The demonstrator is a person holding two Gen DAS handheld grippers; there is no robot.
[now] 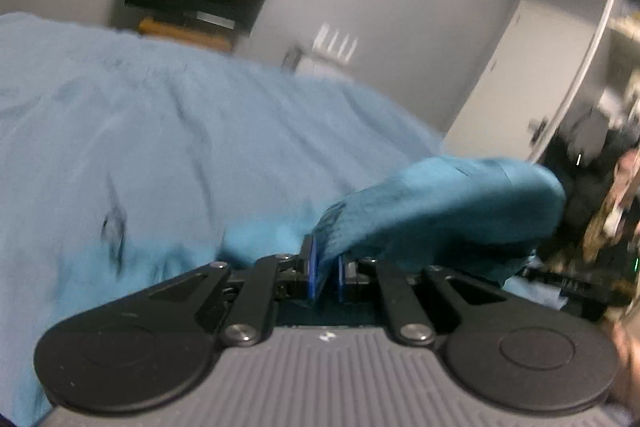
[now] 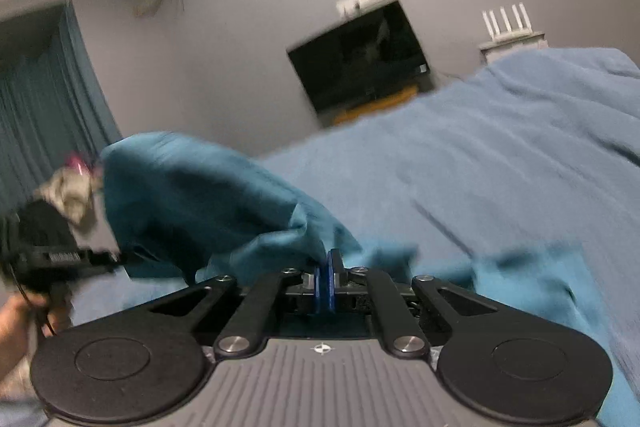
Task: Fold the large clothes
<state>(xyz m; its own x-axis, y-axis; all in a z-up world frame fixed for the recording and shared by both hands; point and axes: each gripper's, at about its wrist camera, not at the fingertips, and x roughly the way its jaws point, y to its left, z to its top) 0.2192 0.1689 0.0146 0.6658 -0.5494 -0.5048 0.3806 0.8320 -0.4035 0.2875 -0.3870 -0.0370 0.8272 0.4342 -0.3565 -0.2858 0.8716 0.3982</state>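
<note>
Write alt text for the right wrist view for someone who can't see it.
The right hand-held gripper is shut on a fold of teal cloth, lifted above a lighter blue bedspread. Behind are a grey wall and a dark screen; the other hand-held gripper shows at the left edge, blurred.

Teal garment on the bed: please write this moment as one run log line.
step: fold lift | left gripper: shut on teal garment | right gripper: shut on teal garment | bed: beneath
</note>
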